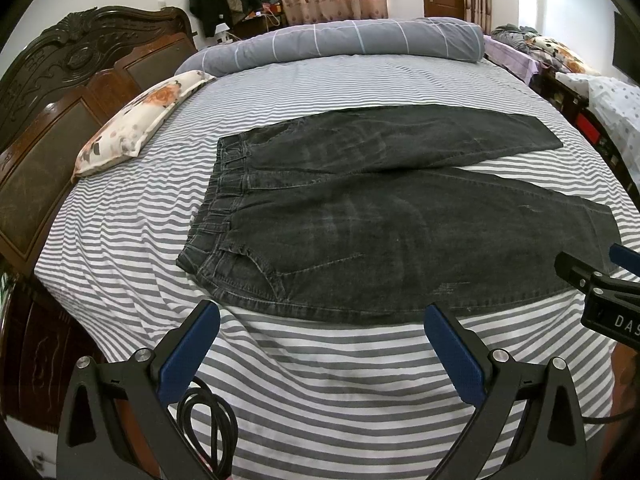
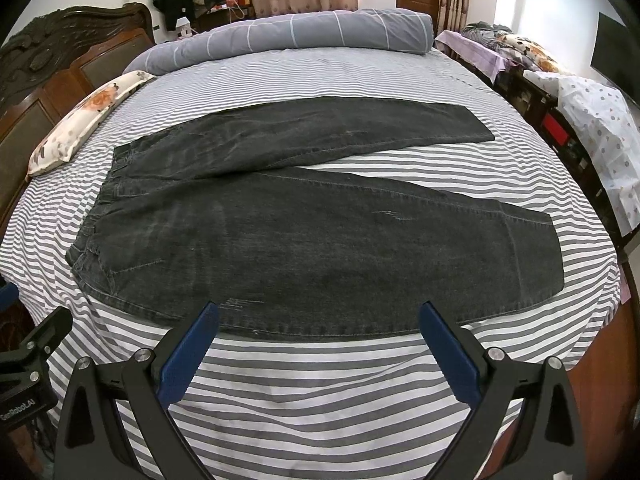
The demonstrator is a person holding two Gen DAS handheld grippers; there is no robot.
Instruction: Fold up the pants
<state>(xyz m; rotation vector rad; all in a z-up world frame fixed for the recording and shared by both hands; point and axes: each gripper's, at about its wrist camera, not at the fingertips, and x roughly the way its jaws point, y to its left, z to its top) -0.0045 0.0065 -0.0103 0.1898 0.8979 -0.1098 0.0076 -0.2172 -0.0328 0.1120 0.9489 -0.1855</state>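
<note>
Dark grey denim pants (image 1: 360,216) lie flat on the striped bed, waistband to the left, both legs spread out to the right. They also show in the right wrist view (image 2: 320,240). My left gripper (image 1: 322,316) is open and empty, hovering just short of the pants' near edge by the waist end. My right gripper (image 2: 318,314) is open and empty, just short of the near edge of the near leg. The right gripper's body shows at the right edge of the left wrist view (image 1: 600,292).
The bed sheet (image 1: 320,400) is grey and white striped. A floral pillow (image 1: 136,120) lies at the left by the dark wooden headboard (image 1: 60,100). A rolled grey duvet (image 1: 340,40) lies along the far side. A black cable (image 1: 208,420) hangs below the left gripper.
</note>
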